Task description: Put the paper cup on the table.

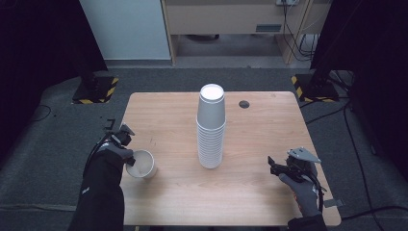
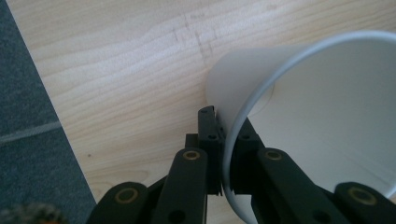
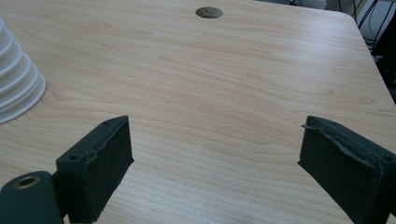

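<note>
The left tool pinches only the thin rim of the paper cup; it may crumple or slip. The right tool waits wide open, empty, near the cup stack.

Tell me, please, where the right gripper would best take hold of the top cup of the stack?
Probably on the side wall of the top cup, above the rims below, coming level from the right gripper's side. It sits upside down, so no open rim offers itself.
</note>
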Action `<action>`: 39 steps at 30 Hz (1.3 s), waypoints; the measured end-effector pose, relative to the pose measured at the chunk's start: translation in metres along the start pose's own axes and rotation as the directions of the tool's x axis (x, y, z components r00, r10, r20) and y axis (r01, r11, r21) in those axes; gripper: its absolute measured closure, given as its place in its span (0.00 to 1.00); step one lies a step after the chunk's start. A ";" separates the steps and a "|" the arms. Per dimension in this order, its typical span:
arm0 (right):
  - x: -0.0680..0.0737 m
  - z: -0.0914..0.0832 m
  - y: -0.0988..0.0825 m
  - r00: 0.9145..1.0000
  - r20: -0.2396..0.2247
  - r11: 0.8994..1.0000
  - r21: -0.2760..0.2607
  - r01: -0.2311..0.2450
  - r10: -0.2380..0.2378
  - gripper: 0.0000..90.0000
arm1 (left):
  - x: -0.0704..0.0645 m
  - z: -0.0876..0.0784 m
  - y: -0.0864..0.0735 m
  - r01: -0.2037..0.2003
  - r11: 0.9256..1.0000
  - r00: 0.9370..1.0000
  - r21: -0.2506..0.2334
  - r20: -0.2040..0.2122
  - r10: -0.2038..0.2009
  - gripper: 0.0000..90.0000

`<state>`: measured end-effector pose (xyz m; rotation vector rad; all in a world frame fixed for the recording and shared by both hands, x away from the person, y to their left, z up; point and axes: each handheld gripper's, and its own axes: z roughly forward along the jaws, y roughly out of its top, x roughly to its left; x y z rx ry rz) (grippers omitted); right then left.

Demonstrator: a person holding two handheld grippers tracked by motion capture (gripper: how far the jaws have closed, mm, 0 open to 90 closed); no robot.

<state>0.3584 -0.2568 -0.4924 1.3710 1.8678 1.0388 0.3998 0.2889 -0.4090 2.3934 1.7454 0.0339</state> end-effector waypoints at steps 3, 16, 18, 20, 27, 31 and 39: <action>0.000 0.000 0.000 1.000 -0.001 1.000 0.001 0.000 0.000 0.11 | -0.001 0.001 0.001 0.007 1.000 1.000 0.015 0.002 -0.007 0.95; 0.000 0.000 0.000 1.000 -0.002 1.000 0.001 0.000 0.000 0.11 | 0.001 0.008 0.001 0.036 0.999 0.999 -0.036 0.019 -0.036 0.84; 0.000 0.000 0.000 1.000 -0.001 1.000 0.001 0.000 0.000 0.10 | 0.002 0.006 -0.002 0.028 0.997 0.999 -0.071 0.024 -0.027 0.80; 0.000 0.000 0.000 1.000 0.000 1.000 0.001 0.001 -0.001 0.10 | 0.003 0.005 -0.003 0.026 0.995 0.999 -0.100 0.021 -0.024 0.74; 0.000 0.000 0.000 1.000 0.003 1.000 0.001 0.001 -0.001 0.10 | 0.004 -0.003 -0.023 0.025 0.936 0.999 -0.351 0.031 -0.015 0.57; 0.000 0.000 0.000 1.000 0.005 1.000 0.001 -0.001 0.001 0.10 | 0.008 -0.004 -0.039 0.038 0.844 0.999 -0.535 0.033 -0.023 0.48; -0.002 0.001 -0.001 1.000 0.014 1.000 0.002 -0.005 0.005 0.10 | 0.004 0.003 -0.068 0.079 0.548 0.996 -0.833 0.050 -0.068 0.38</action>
